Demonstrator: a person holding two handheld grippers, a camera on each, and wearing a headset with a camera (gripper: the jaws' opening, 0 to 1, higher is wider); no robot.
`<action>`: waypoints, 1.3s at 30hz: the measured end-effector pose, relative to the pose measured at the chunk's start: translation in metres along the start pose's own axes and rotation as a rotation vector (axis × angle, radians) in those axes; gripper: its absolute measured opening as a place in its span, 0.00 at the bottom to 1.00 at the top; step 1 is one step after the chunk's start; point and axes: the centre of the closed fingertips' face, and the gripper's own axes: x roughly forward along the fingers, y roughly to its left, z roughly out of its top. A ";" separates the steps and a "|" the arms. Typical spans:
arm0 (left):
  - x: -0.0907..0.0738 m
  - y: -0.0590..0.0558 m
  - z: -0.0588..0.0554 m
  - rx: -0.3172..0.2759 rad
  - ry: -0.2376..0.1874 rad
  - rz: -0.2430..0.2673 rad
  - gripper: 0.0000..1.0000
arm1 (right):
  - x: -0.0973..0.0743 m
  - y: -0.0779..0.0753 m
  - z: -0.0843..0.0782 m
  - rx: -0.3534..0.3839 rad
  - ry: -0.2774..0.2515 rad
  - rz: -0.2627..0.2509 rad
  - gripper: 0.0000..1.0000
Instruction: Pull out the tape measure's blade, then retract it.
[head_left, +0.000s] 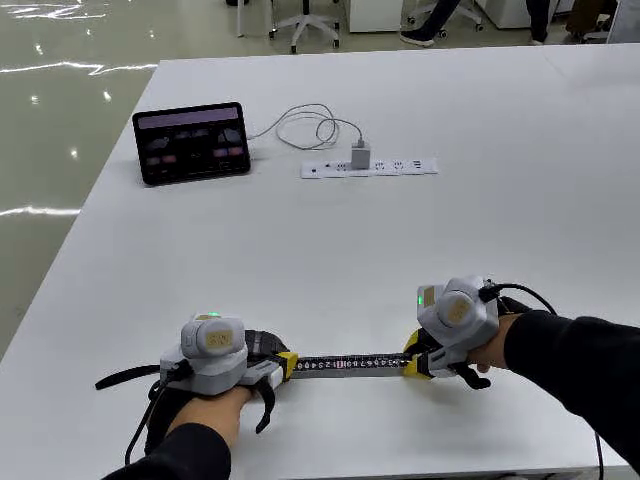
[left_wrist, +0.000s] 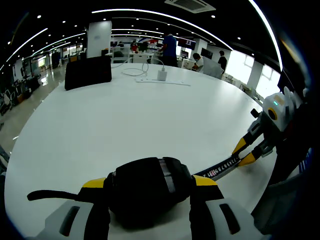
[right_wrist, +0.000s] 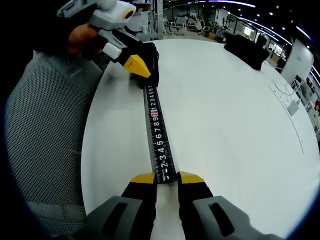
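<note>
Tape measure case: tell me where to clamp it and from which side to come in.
Clamp the black case across its rounded body, a jaw on each side, coming from the person's side of the table, as the left gripper does. That probably leaves the outlet clear, so the blade runs flat to the right gripper.

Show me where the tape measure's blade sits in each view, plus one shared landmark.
Head view: blade bottom centre, stretched left to right.
Left gripper view: blade lower right, leaving the black case.
Right gripper view: blade centre, running up from the fingers.
Shared landmark: the black case.
</note>
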 end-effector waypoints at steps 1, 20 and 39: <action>0.000 0.000 0.000 0.000 0.000 0.000 0.60 | 0.000 0.000 0.000 0.000 -0.001 -0.001 0.11; 0.000 0.000 0.000 -0.003 0.000 -0.002 0.60 | 0.005 0.002 0.008 0.018 -0.015 -0.002 0.11; 0.000 0.000 0.000 -0.006 0.002 -0.005 0.60 | 0.013 0.002 0.019 0.002 -0.042 0.003 0.11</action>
